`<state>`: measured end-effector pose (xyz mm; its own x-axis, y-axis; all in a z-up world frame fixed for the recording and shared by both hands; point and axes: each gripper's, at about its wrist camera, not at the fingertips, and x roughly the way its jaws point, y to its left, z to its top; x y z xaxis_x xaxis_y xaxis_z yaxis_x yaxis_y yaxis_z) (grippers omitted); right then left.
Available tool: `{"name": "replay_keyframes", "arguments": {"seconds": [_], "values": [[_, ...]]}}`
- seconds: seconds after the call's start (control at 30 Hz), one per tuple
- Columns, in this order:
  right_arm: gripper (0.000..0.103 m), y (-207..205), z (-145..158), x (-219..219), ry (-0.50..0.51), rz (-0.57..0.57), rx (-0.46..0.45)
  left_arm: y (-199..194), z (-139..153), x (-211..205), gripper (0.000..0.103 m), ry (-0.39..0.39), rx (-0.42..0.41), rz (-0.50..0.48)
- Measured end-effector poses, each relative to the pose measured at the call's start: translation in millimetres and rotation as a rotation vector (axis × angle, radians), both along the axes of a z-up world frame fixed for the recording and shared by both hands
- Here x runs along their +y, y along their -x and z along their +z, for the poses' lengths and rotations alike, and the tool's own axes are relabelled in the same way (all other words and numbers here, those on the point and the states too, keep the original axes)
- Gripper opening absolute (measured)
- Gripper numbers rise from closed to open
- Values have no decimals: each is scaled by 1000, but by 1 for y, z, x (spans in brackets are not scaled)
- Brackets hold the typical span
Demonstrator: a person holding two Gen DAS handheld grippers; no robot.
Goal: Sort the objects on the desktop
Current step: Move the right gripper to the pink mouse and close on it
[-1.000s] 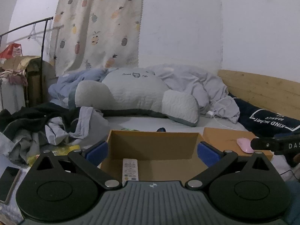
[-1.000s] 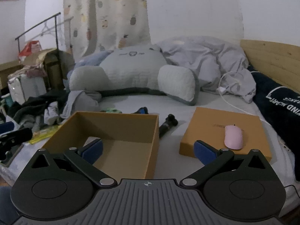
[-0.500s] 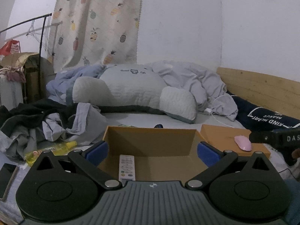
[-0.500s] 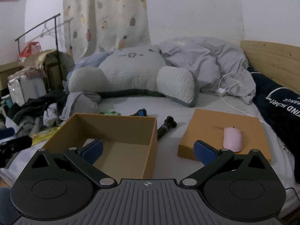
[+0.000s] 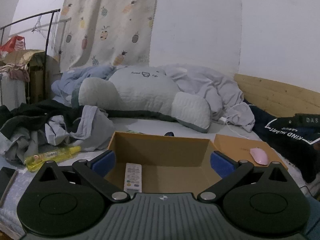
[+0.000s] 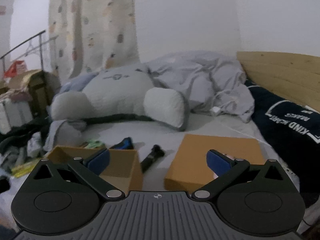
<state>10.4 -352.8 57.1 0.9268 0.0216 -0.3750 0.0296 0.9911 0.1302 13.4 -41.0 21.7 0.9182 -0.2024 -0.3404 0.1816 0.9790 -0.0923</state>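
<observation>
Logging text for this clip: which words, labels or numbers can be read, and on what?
"KIND HEART", upside down, on the dark pillow; the line under it is unclear.
"DAS", cut off by the frame edge, on the black bar.
Cushion print, remote buttons and yellow tube label: too small to read.

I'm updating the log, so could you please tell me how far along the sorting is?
Early. Done: only the white remote lies in the open box. In hand: nothing; the left gripper and right gripper are both open and empty. Left: the pink mouse on the flat box lid, the yellow tube and the black stick-shaped object on the bed.
</observation>
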Motion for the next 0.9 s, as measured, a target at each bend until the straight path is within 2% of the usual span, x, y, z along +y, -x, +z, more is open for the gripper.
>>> {"name": "replay_keyframes", "arguments": {"seconds": [0.4,0.63,0.9], "values": [[100,-59,-15,-43,76,-86,44,-7,-3,-7,103,8,26,28],[89,-102,-52,-72,53,-126,159,-14,-12,-11,103,30,77,37],[86,-134,-94,-92,32,-144,233,-18,-20,-17,103,24,100,35]]}}
